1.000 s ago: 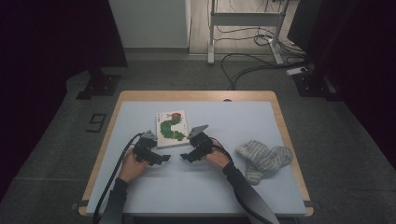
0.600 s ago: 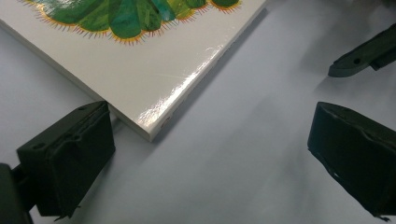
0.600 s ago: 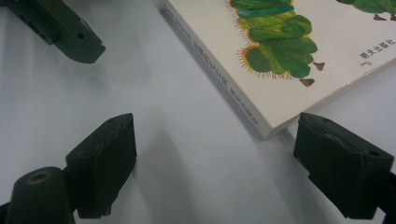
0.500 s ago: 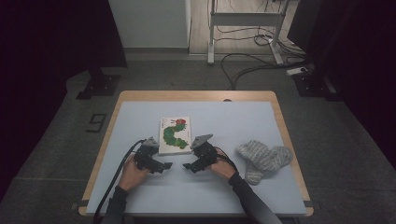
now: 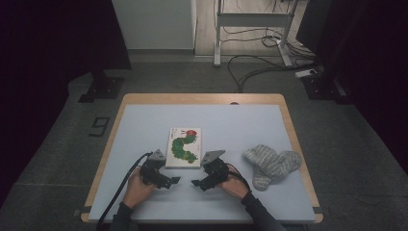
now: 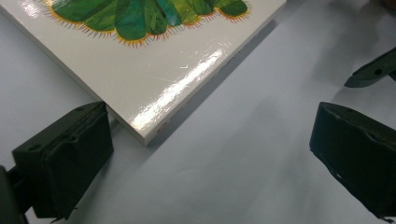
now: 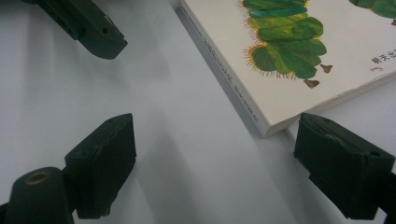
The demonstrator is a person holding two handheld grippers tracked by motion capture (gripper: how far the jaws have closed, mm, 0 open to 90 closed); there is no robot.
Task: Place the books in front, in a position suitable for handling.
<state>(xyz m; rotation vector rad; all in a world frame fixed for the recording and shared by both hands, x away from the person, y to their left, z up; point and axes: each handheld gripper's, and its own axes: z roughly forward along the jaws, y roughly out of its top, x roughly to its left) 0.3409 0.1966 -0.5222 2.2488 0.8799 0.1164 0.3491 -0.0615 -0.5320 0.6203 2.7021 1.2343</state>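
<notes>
Left gripper (image 5: 174, 180): we hold it low, jaws spread, empty.
Right gripper (image 5: 196, 183): we hold it likewise, spread, empty.
Glossy white caterpillar picture book (image 5: 184, 147): flat on pale blue table (image 5: 144, 130), just beyond both grippers.

The picture book (image 6: 154, 70) has a shiny, smooth paper cover — the grey mittens (image 5: 272, 163) look like soft, bumpy knitted wool.
</notes>
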